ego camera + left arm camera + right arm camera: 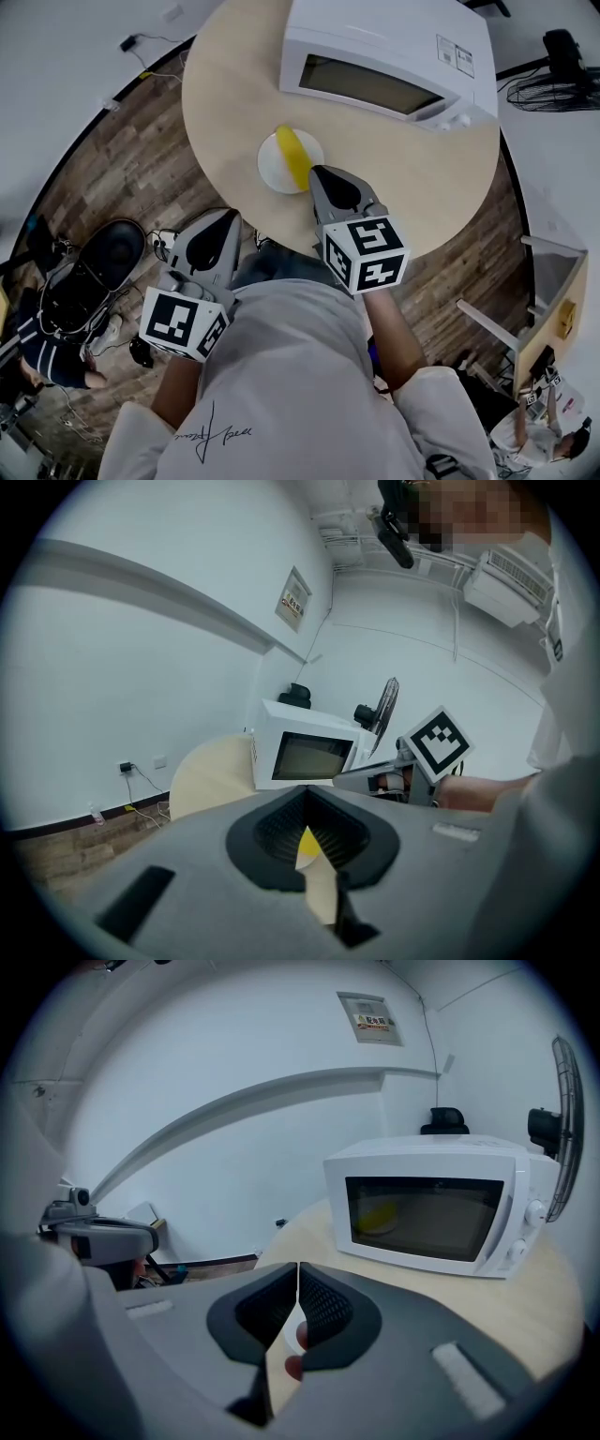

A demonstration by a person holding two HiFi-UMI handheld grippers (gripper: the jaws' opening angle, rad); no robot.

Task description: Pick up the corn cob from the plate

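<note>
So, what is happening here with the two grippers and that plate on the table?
A person stands at a round table with a gripper in each hand. The right gripper has its tip at the edge of the white plate, right beside the yellow corn cob. Its jaws are shut and hold nothing. The cob lies on the plate, not yet picked up. The left gripper hangs back near the table's near edge, jaws together and empty. A white microwave stands behind the plate.
</note>
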